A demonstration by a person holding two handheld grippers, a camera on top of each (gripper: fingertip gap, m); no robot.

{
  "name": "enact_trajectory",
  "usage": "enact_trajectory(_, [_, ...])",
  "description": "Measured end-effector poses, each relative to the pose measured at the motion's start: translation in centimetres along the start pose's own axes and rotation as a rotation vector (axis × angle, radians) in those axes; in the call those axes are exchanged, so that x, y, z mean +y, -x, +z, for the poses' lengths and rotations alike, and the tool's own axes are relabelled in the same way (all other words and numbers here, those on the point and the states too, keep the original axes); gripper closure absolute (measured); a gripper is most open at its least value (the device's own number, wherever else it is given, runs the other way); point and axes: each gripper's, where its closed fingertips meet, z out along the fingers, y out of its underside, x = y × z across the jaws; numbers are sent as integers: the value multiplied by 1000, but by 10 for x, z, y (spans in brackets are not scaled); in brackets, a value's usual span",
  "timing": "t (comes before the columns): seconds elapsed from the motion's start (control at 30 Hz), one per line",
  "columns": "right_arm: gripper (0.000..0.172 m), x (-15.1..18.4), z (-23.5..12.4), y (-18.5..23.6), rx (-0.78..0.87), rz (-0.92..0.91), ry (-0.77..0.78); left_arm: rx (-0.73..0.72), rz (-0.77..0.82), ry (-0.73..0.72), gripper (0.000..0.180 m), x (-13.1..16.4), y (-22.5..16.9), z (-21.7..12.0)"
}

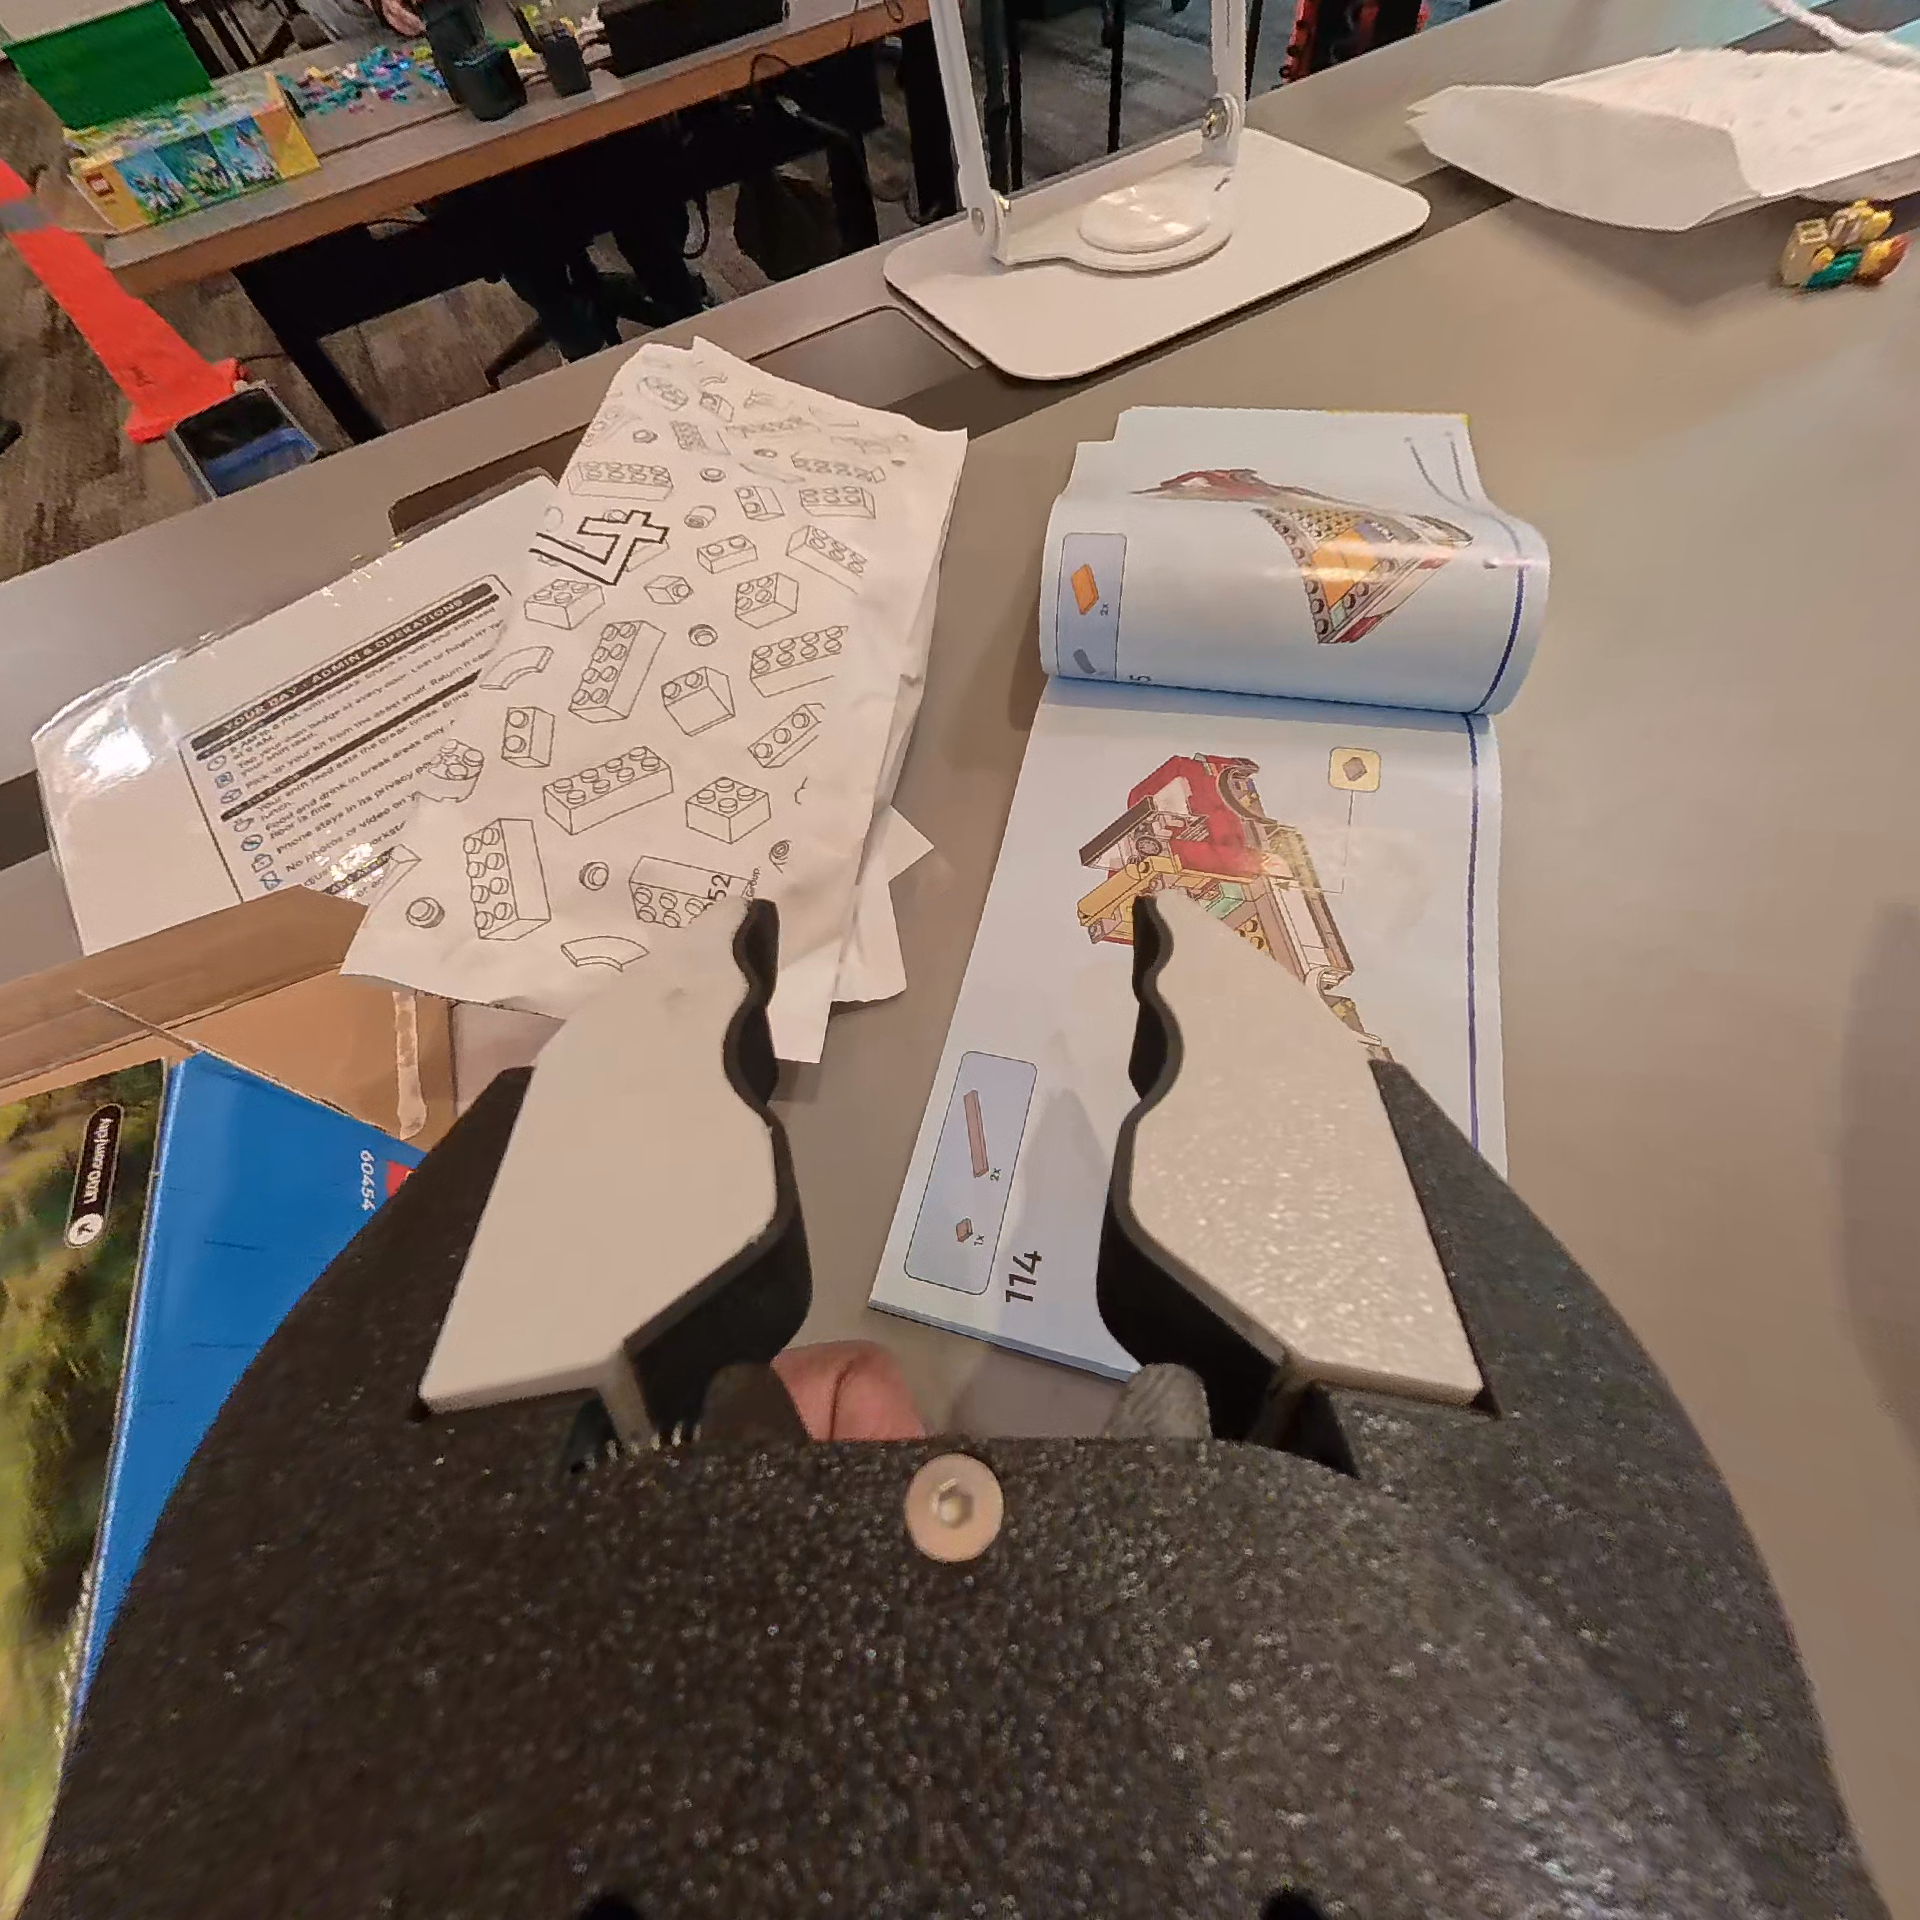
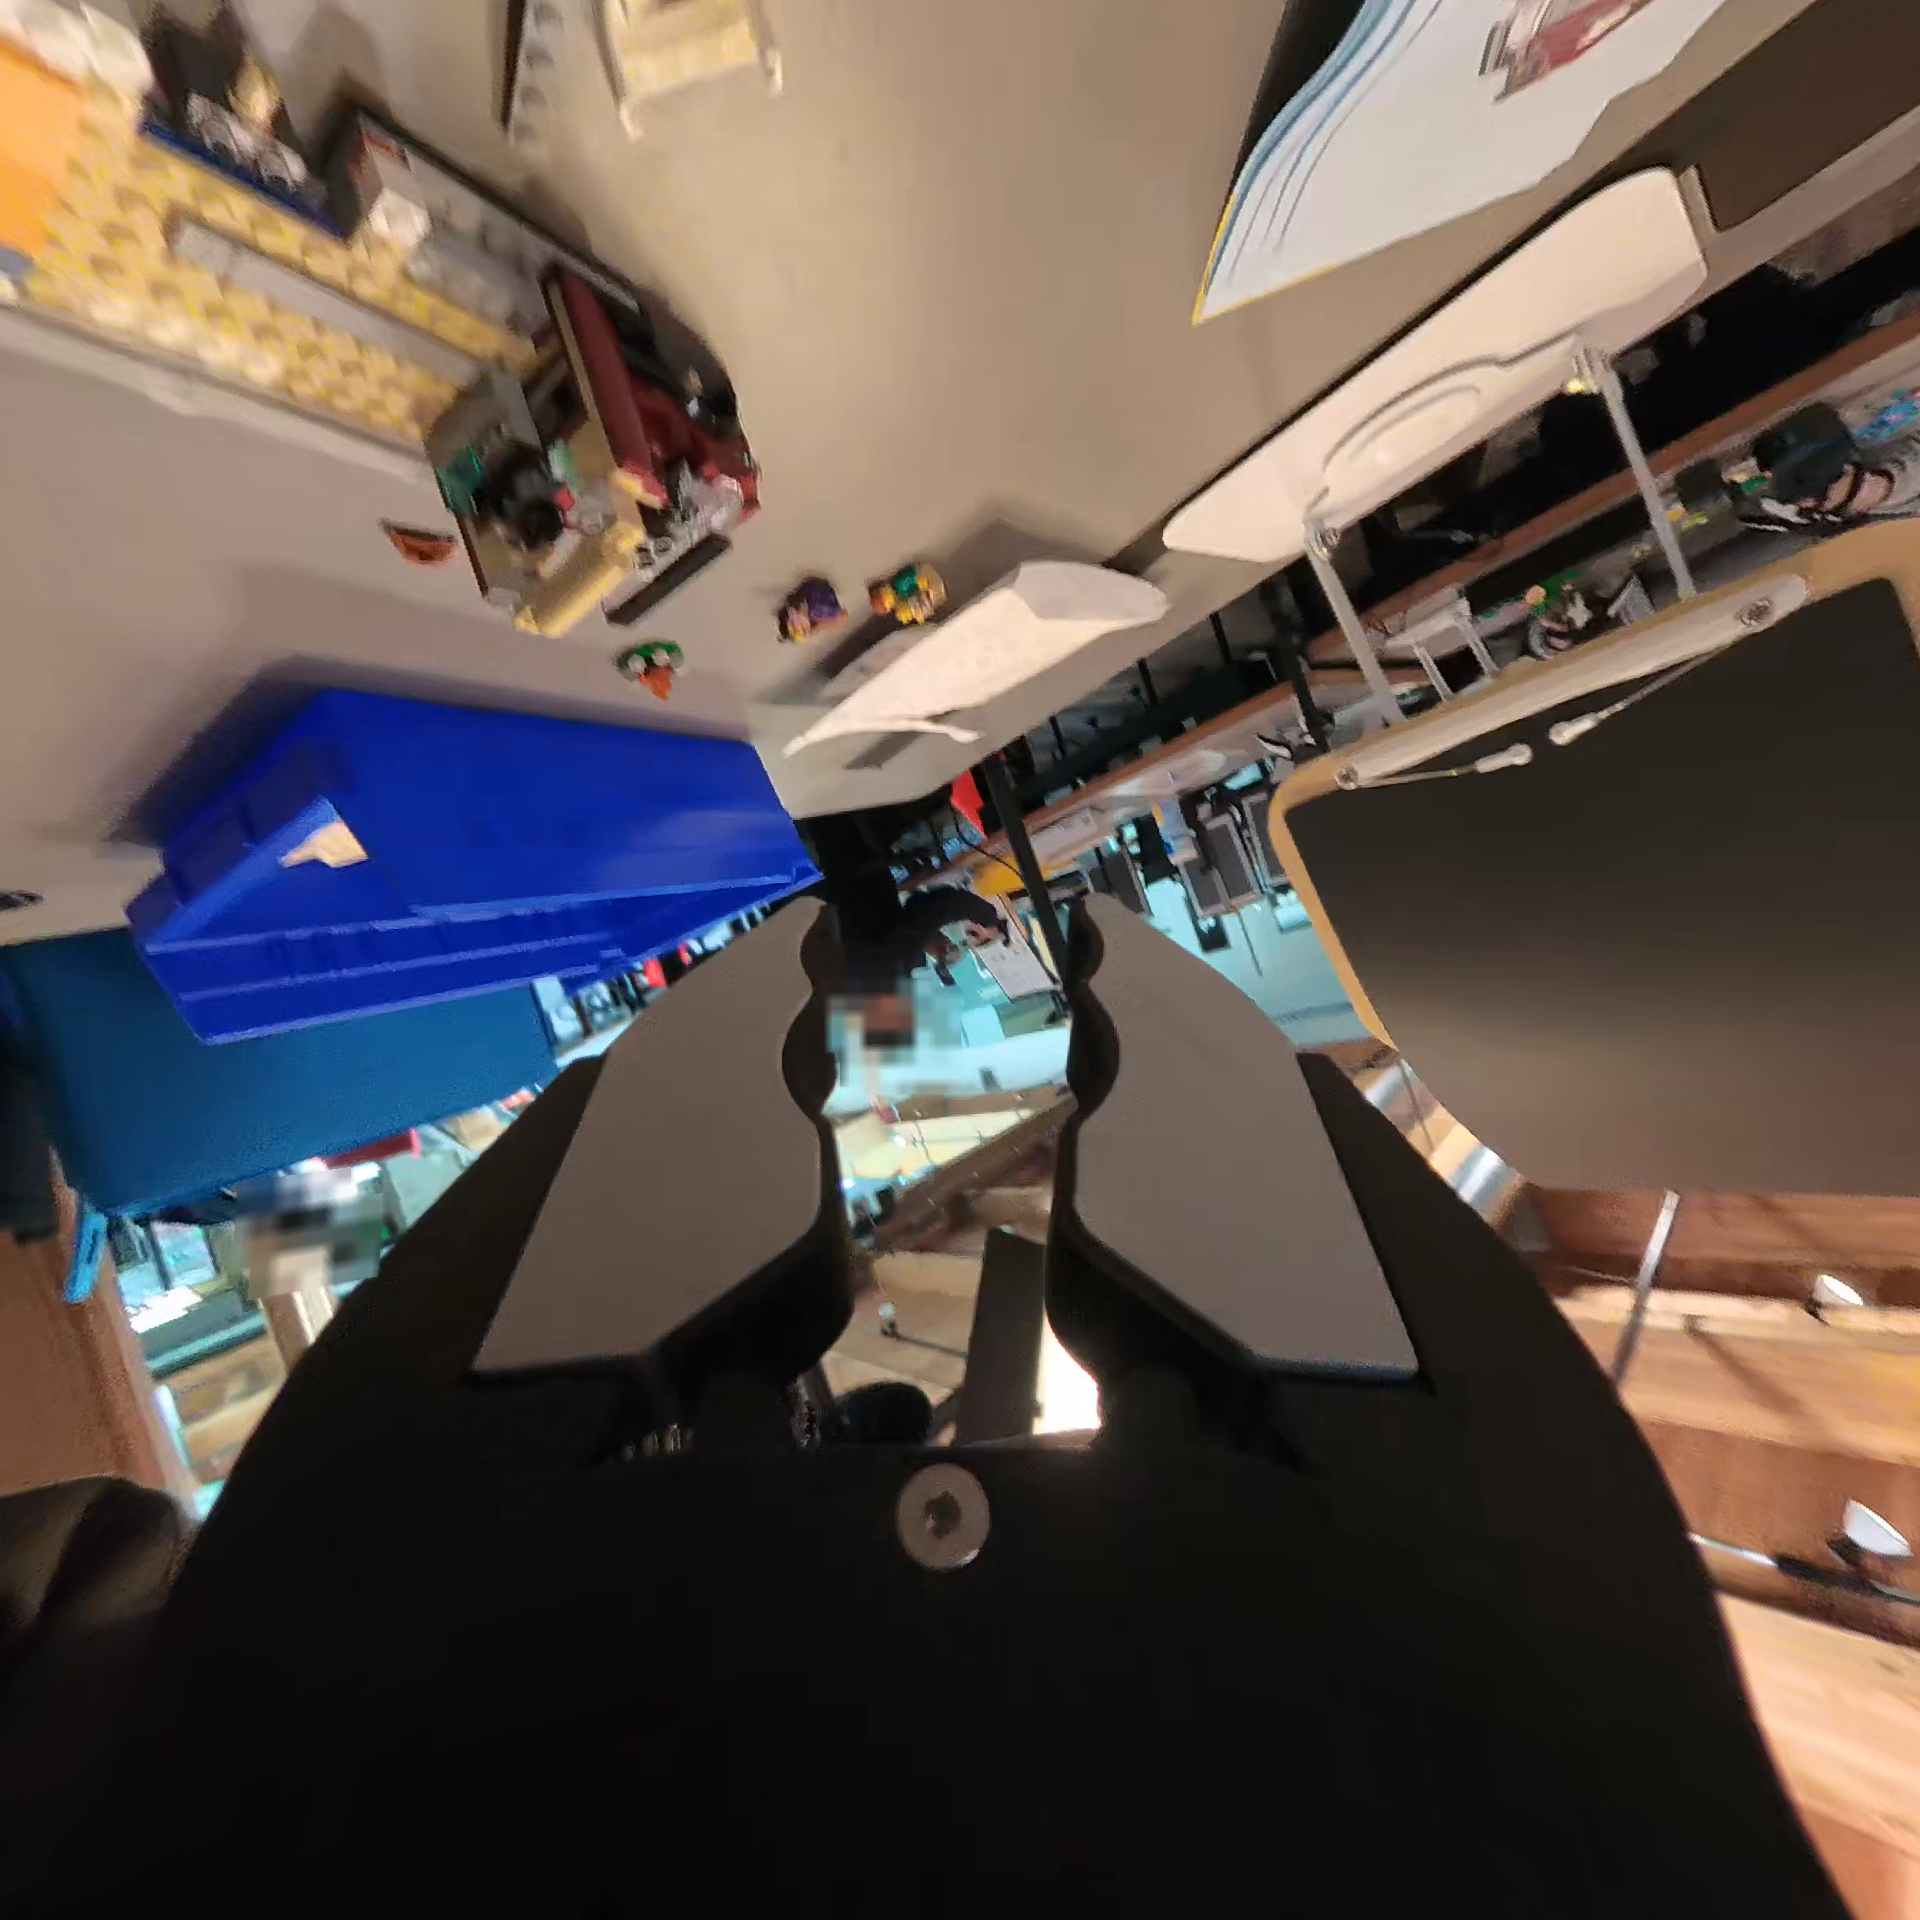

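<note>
Left gripper (image 1: 954,914) spread and bare above grey table (image 1: 1662,727) — between printed paper bag (image 1: 717,665) and open instruction booklet (image 1: 1278,935), right gripper (image 2: 948,925) parted, holding nothing — blue bin (image 2: 468,842) nearby

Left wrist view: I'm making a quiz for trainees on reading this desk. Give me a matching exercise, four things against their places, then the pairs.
Things:
1. instruction booklet
2. white sheet printed with brick outlines
3. white lamp base
4. blue box

Places:
A. at the desk's far edge
B. near left corner, beside the left gripper
C. open, under the right fingertip
D. behind the left fingertip, over other papers

Pairs: 1-C, 2-D, 3-A, 4-B
</note>
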Motion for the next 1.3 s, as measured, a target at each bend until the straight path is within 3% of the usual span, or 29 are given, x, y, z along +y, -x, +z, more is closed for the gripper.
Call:
enact_trajectory(0.2, [129,-51,-13,-3,-1,-5,-169,2,13,13,114,2,-2,1])
enact_trajectory(0.47, [129,-90,-115,-4,161,-45,-456,-2,29,19,114,3,-4,2])
enact_trajectory(0.6, [129,-125,-157,20,227,-115,-593,6,36,28,114,4,-6,4])
enact_trajectory(0.67, [129,-147,-162,42,197,-150,-664,8,36,25,114,4,-7,4])
enact_trajectory(0.8, [129,-182,-135,71,50,-40,-796,20,42,1,114,-1,-11,3])
enact_trajectory(1.0, [129,-196,-84,102,-248,426,-1046,80,86,-23,114,-9,-32,7])
enact_trajectory(1.1, [129,-176,-58,112,-343,656,-1123,118,109,-32,114,-13,-47,10])
enact_trajectory(1.3, [133,-103,4,128,-450,1044,-1196,233,157,-51,115,-25,-96,18])
